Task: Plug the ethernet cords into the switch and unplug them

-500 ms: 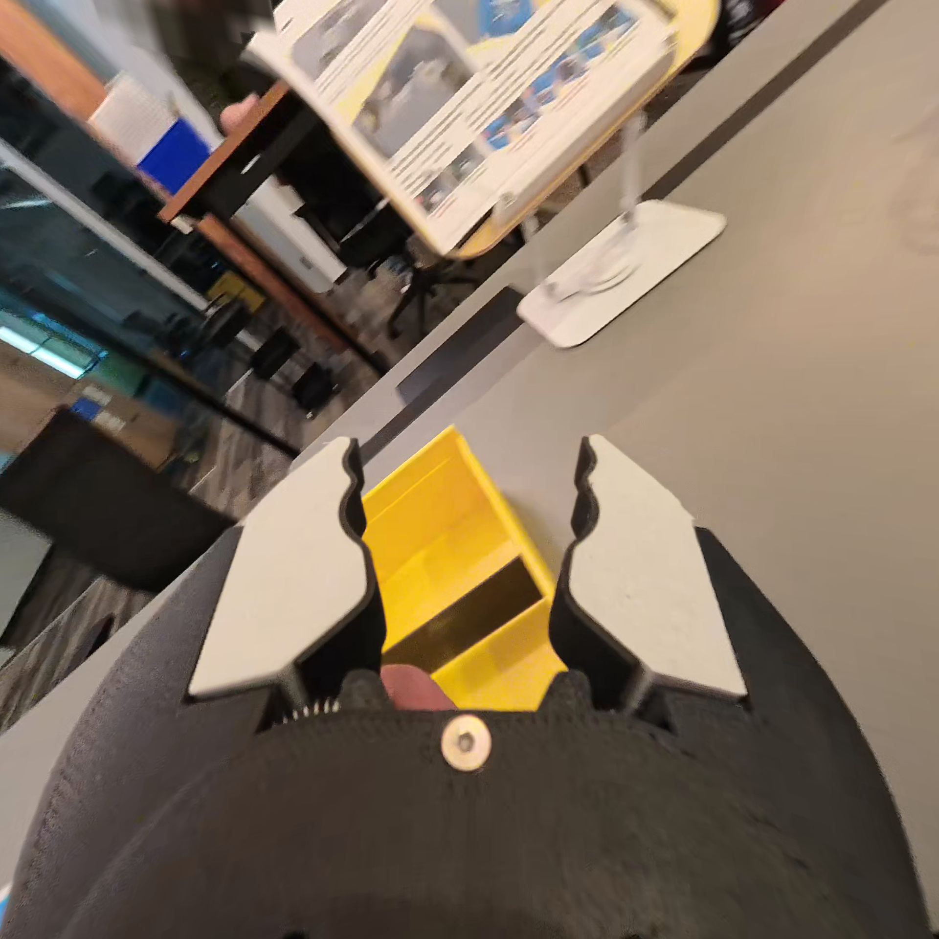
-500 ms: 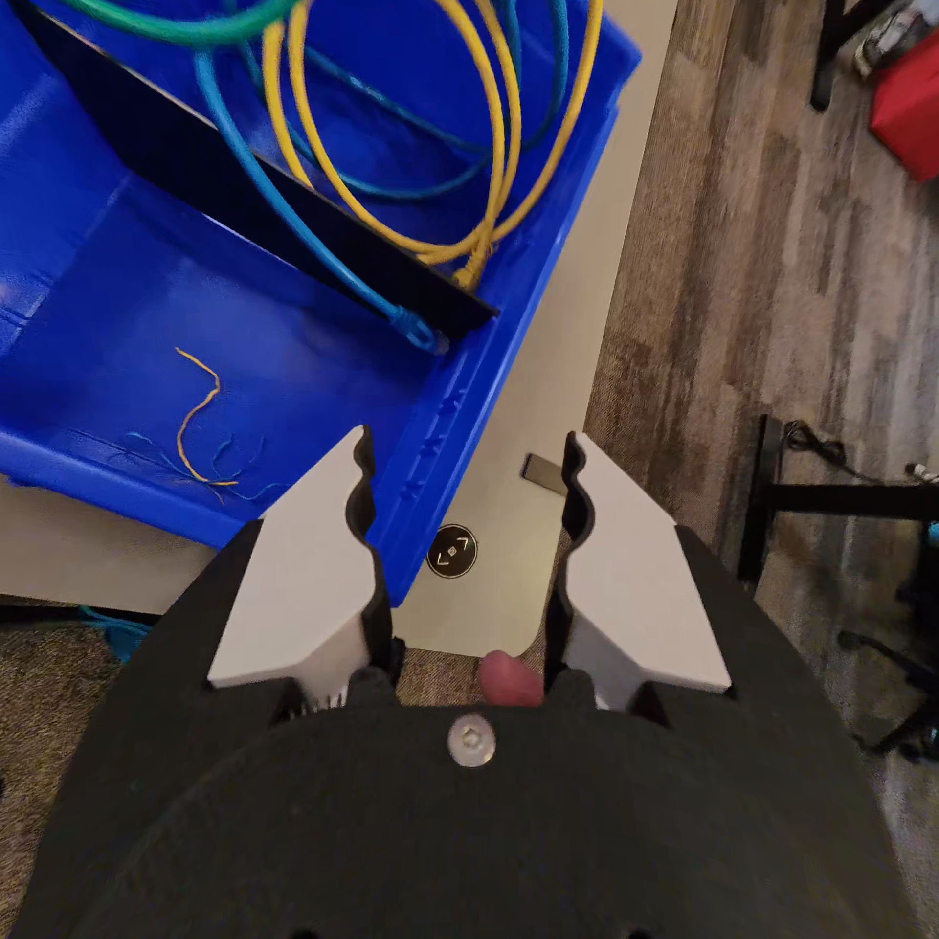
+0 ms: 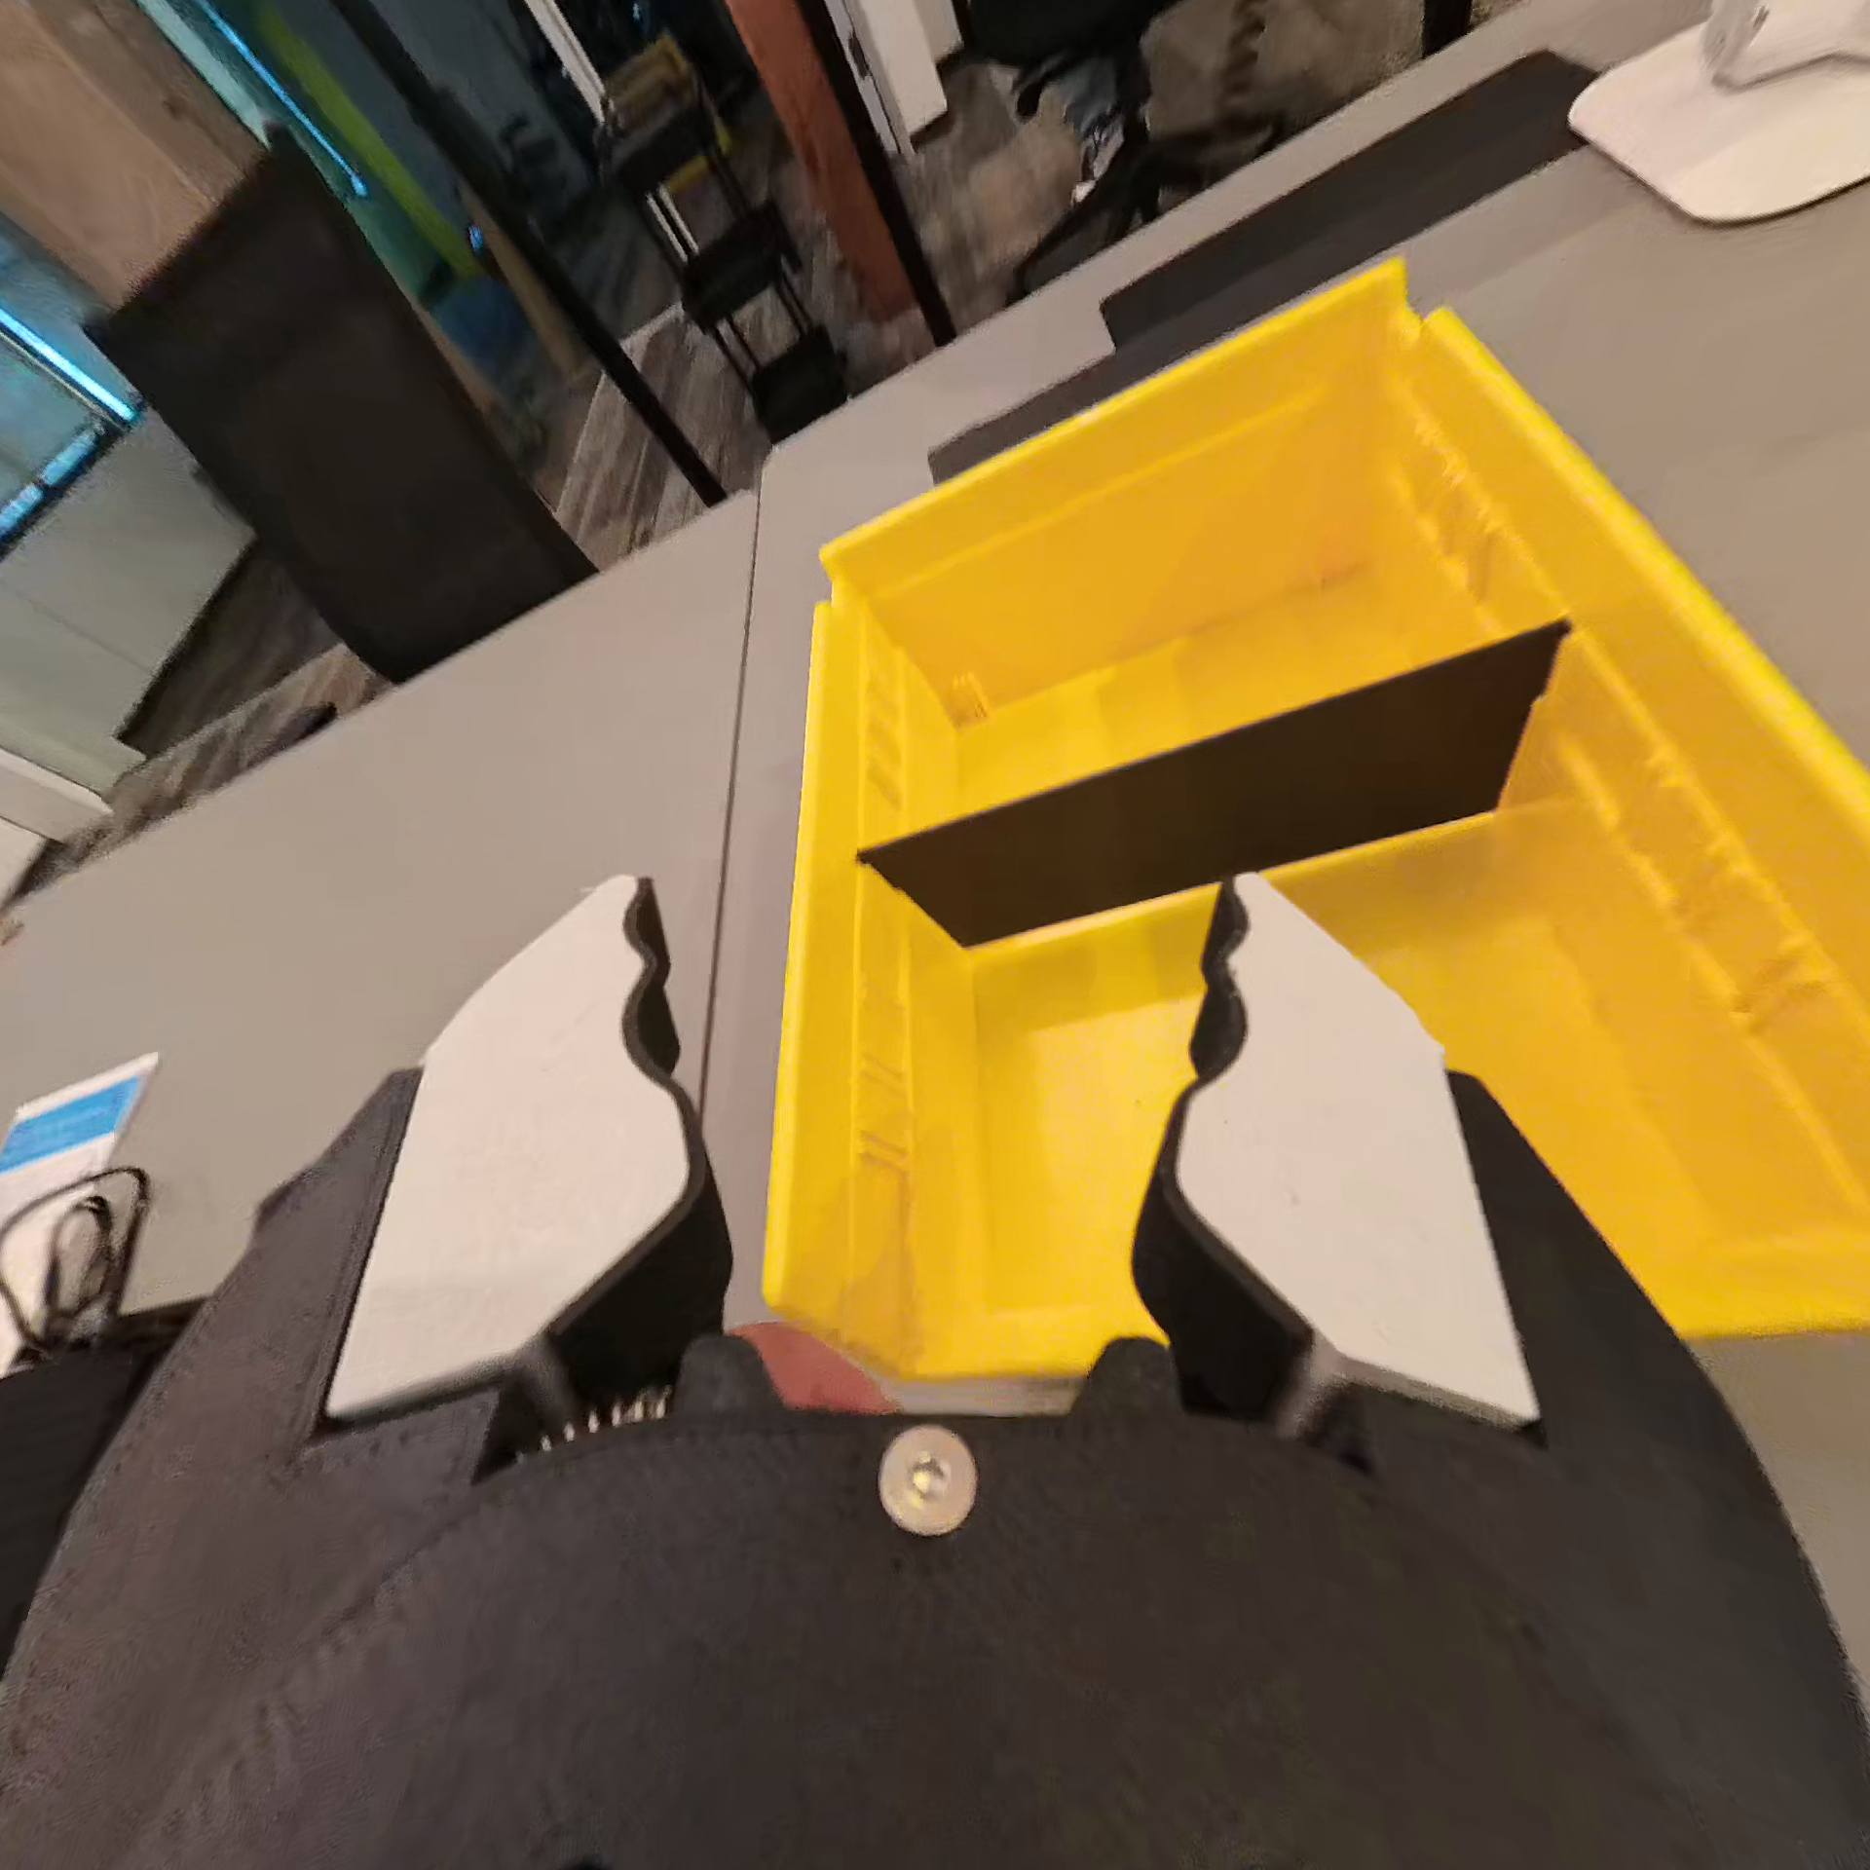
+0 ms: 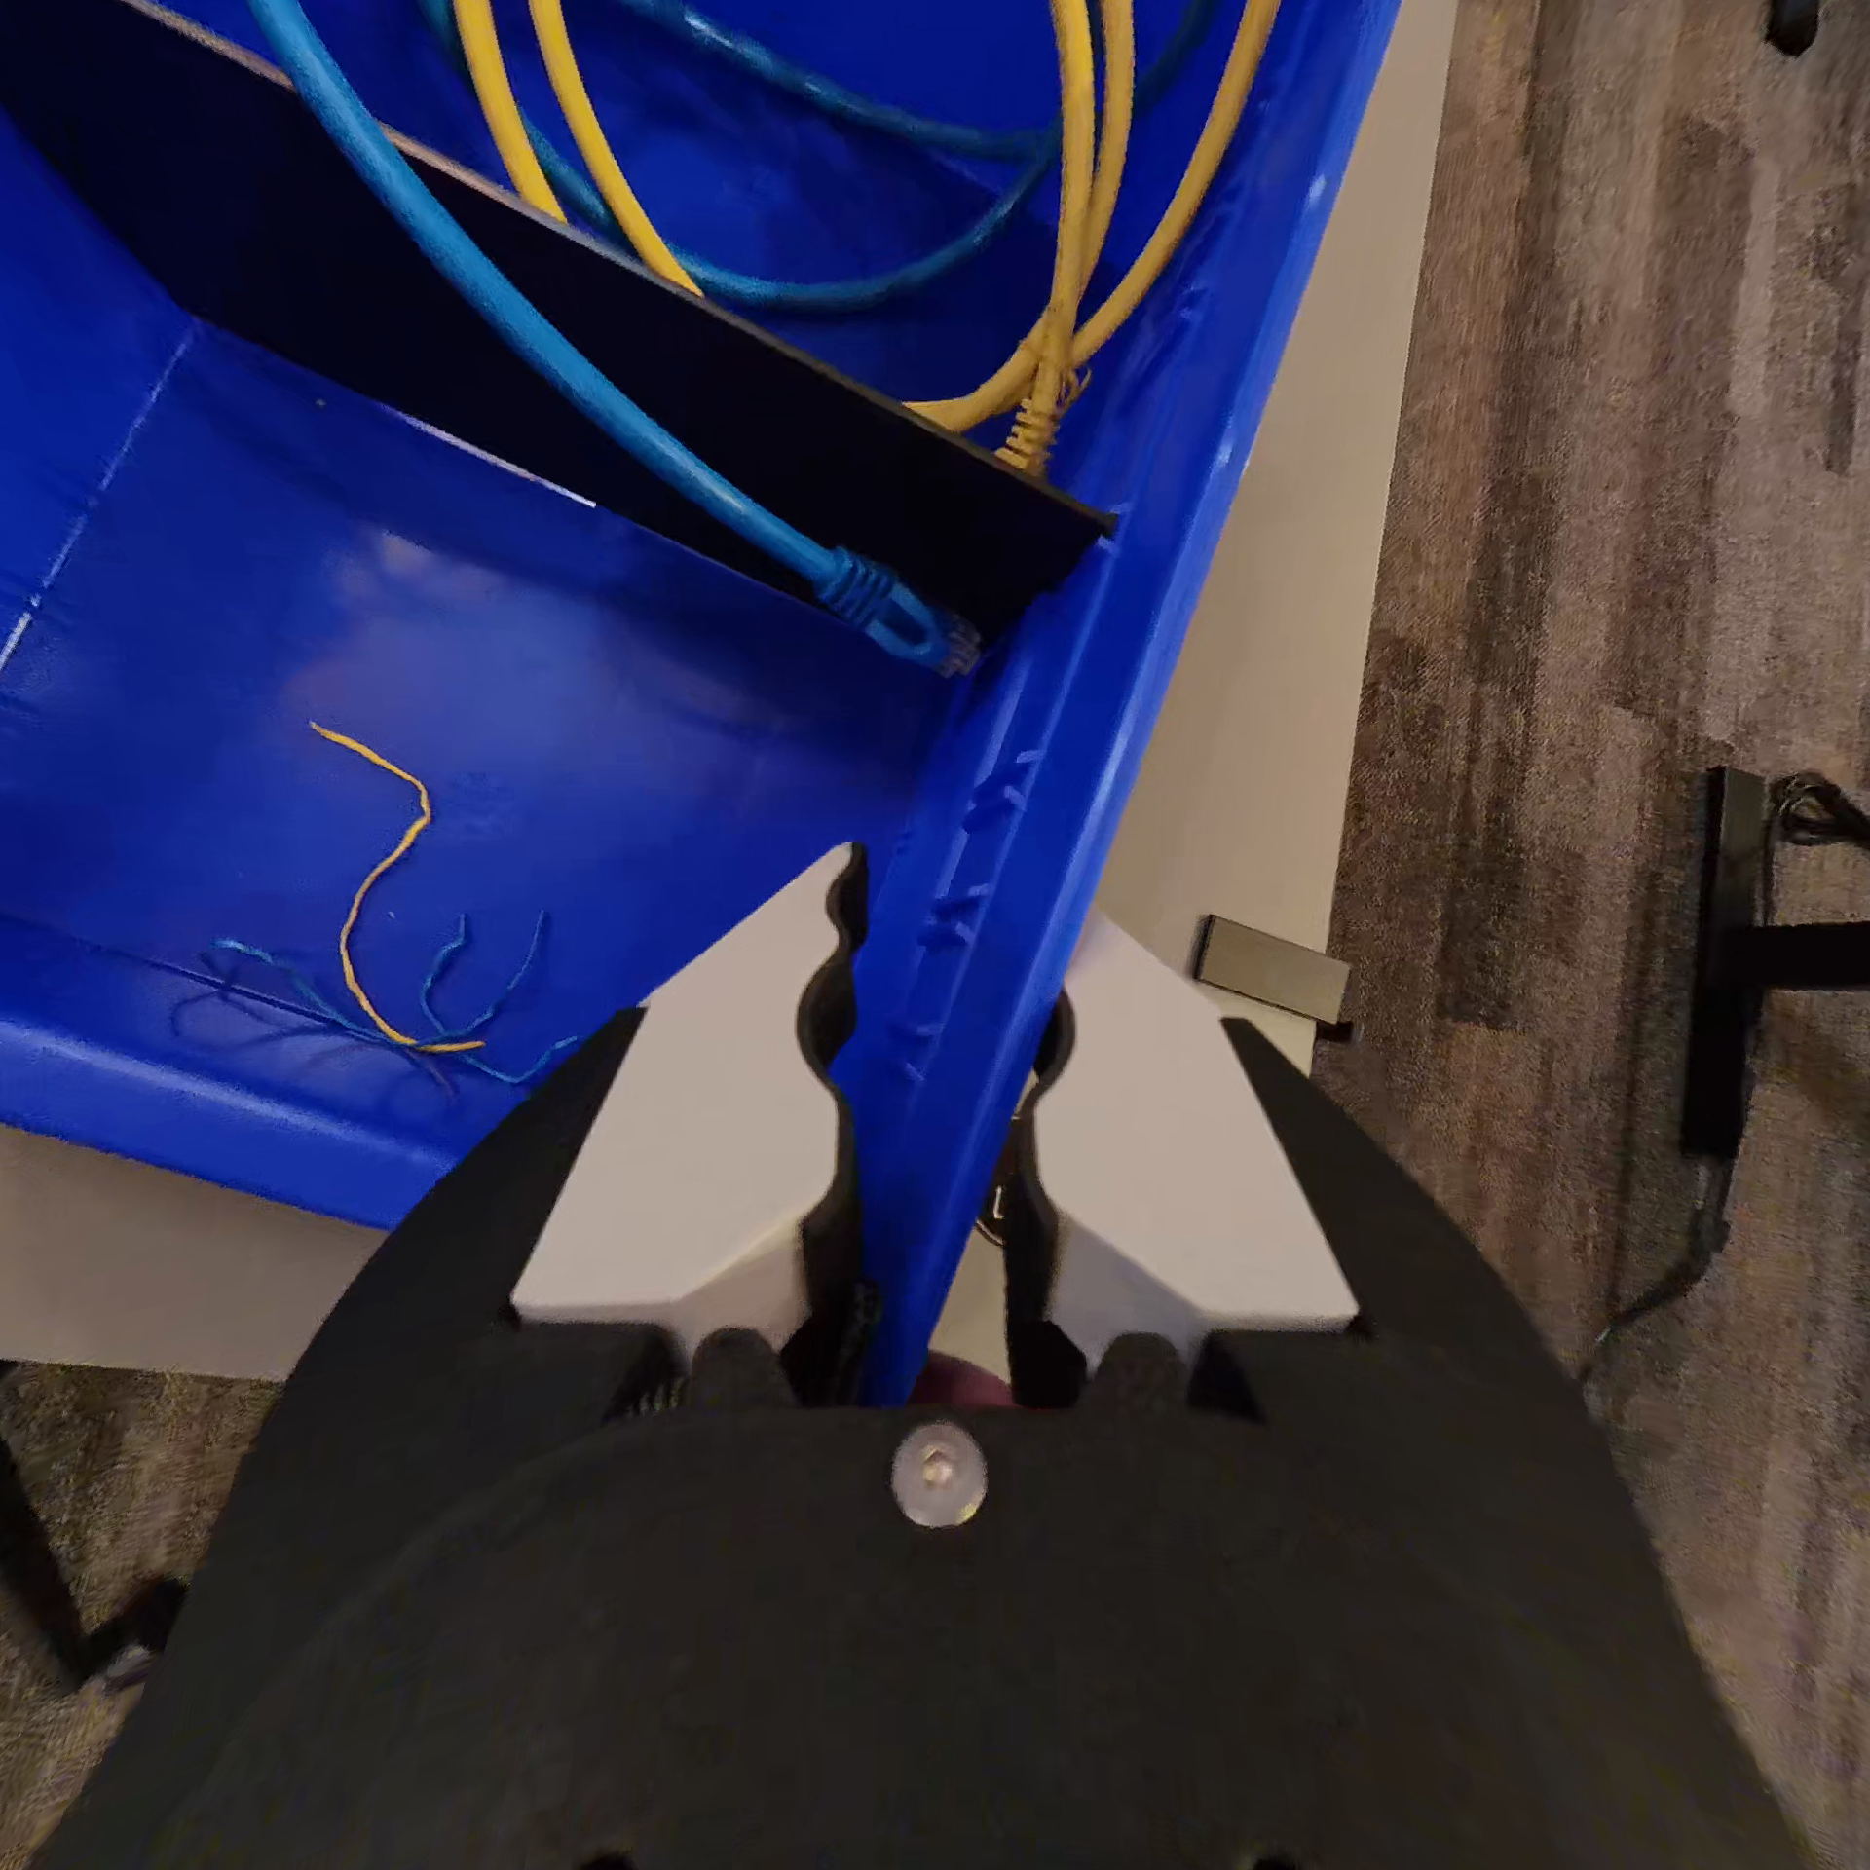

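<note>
The side wall of a blue plastic bin is clamped between the closed-in fingers of the right gripper, near the bin's front corner. Behind the bin's black divider panel, a coiled yellow ethernet cord is seen; a light-blue ethernet cord is draped over that divider, its plug resting against the gripped wall. No switch is visible in either view. The left gripper is held wide apart and empty over the near end of a yellow plastic bin with its own black divider.

If the blue bin is dragged or tipped by its thin wall, it could slip from the pads, or the draped plug could be snagged.

Half a second earlier, the right fingers were spread just short of the blue bin; the left gripper was farther from the yellow bin.
</note>
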`<state>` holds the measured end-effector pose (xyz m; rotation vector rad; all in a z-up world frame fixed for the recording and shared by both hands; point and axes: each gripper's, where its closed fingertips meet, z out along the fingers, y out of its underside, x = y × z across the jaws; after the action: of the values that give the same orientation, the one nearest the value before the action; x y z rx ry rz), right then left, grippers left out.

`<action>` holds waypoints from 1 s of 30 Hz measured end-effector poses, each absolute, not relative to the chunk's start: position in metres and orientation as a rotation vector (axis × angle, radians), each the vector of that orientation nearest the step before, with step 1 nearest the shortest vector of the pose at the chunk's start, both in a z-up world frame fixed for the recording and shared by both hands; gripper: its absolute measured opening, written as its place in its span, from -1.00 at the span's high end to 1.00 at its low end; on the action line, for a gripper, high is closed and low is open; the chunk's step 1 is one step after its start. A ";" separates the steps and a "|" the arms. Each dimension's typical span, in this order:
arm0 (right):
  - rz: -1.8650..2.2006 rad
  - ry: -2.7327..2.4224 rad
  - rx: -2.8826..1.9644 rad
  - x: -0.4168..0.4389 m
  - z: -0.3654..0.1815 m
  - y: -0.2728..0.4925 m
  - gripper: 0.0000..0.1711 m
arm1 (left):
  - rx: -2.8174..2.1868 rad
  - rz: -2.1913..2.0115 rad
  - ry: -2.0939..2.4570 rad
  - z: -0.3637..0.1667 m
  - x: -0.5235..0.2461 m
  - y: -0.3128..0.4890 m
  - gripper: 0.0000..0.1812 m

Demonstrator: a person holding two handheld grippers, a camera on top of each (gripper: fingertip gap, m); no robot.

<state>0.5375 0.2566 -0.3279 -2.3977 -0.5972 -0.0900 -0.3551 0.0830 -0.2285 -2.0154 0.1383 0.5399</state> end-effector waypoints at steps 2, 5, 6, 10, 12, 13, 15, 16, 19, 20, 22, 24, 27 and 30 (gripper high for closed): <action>-0.067 -0.563 -2.400 0.537 -0.327 0.257 0.79 | -2.034 0.479 0.097 -0.239 -0.359 0.082 -0.14; -0.033 -0.527 -2.392 0.536 -0.327 0.258 0.86 | -2.058 0.436 0.039 -0.249 -0.370 0.077 -0.18; -0.026 -0.520 -2.388 0.536 -0.326 0.259 0.88 | -2.066 0.410 0.023 -0.252 -0.371 0.076 -0.18; -0.007 -0.538 -2.376 0.530 -0.325 0.261 0.93 | -2.115 0.370 -0.012 -0.271 -0.378 0.071 -0.21; 0.004 -0.558 -2.373 0.524 -0.325 0.262 0.94 | -2.129 0.404 -0.015 -0.276 -0.383 0.068 -0.22; 0.007 -0.570 -2.370 0.521 -0.325 0.262 0.94 | -2.131 0.426 -0.023 -0.277 -0.388 0.066 -0.22; 0.015 -0.584 -2.368 0.513 -0.325 0.263 0.94 | -2.115 0.397 -0.066 -0.277 -0.393 0.066 -0.20; 0.014 -0.590 -2.366 0.509 -0.325 0.264 0.94 | -2.116 0.363 -0.096 -0.279 -0.396 0.067 -0.17; 0.026 -0.600 -2.361 0.498 -0.325 0.264 0.94 | -2.163 0.351 -0.105 -0.295 -0.407 0.069 -0.05; 0.022 -0.604 -2.358 0.495 -0.325 0.264 0.94 | -2.184 0.354 -0.087 -0.300 -0.409 0.069 0.03; 0.019 -0.615 -2.354 0.487 -0.325 0.264 0.93 | -2.225 0.331 -0.060 -0.312 -0.411 0.072 0.22; 0.000 -0.631 -2.341 0.478 -0.324 0.265 0.91 | -2.203 0.270 -0.077 -0.316 -0.413 0.079 0.46; 0.008 -0.644 -2.333 0.460 -0.324 0.266 0.89 | -2.213 0.217 -0.061 -0.319 -0.415 0.085 0.68; 0.023 -0.668 -2.328 0.441 -0.324 0.268 0.89 | -2.184 0.165 -0.041 -0.318 -0.413 0.089 0.89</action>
<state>0.4414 0.2680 -0.3241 -2.3284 -0.6678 0.0226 -0.4128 0.0886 -0.3181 -2.1839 -0.0413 0.1654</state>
